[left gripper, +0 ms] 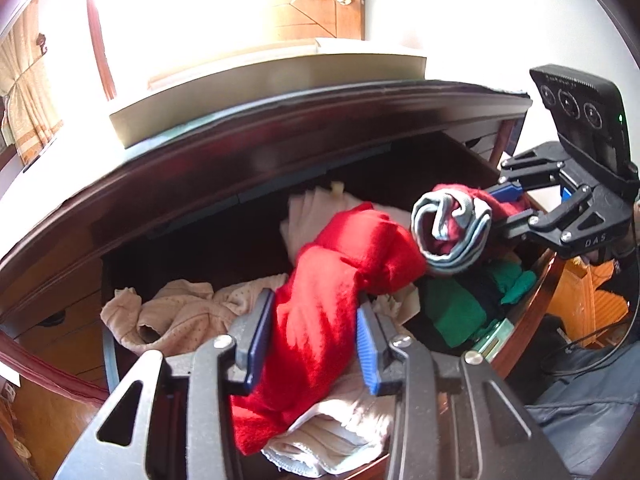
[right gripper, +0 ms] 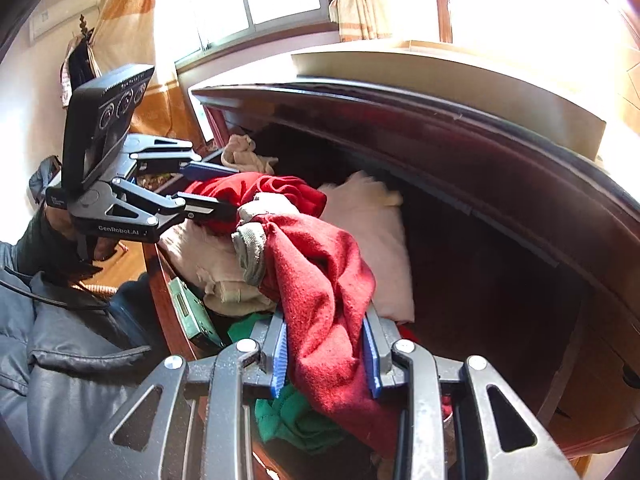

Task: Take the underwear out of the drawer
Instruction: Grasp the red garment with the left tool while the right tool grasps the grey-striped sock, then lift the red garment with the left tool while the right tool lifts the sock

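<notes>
Both grippers clamp the red underwear (left gripper: pixel 320 300): left gripper (left gripper: pixel 316 332) near end, right gripper (right gripper: pixel 326 354) far end. Garment hangs over the open drawer (left gripper: pixel 532 292), above beige clothes (left gripper: pixel 180 312).

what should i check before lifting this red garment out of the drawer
1. Left gripper clamped on red garment: ok.
2. Right gripper clamped on the same garment: ok.
3. Garment free of the drawer: not ok, it still drapes over the pile.
4. Beige clothing not snagged on it: cannot tell.
5. Green clothing under right gripper not pinched: cannot tell.
6. Dresser top edge clear of the lift path: cannot tell.
</notes>
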`<state>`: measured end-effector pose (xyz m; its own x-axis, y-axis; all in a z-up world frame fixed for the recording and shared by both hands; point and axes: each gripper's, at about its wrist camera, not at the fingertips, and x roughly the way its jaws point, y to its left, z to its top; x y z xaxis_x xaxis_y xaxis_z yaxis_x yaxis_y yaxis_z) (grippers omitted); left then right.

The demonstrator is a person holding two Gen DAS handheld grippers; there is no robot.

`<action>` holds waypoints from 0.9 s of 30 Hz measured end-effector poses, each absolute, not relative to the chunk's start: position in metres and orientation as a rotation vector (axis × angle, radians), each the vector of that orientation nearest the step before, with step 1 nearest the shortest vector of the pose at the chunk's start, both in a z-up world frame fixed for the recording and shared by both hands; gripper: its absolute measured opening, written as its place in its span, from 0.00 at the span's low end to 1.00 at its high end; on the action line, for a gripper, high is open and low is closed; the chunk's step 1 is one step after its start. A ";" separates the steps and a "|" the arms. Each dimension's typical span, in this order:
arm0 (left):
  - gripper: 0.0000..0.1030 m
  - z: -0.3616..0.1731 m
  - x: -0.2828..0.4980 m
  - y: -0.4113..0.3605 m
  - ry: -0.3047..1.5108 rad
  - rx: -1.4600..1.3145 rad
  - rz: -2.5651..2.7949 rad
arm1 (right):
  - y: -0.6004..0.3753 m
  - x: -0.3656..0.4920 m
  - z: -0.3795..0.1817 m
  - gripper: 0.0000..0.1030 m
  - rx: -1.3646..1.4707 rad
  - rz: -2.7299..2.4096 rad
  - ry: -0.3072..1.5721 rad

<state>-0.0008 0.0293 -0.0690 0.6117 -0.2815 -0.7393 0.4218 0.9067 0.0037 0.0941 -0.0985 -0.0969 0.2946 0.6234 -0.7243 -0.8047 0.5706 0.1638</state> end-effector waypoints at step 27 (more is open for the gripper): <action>0.36 -0.055 -0.019 0.059 0.731 0.006 -0.353 | -0.127 0.091 -0.076 0.32 -0.135 0.863 0.677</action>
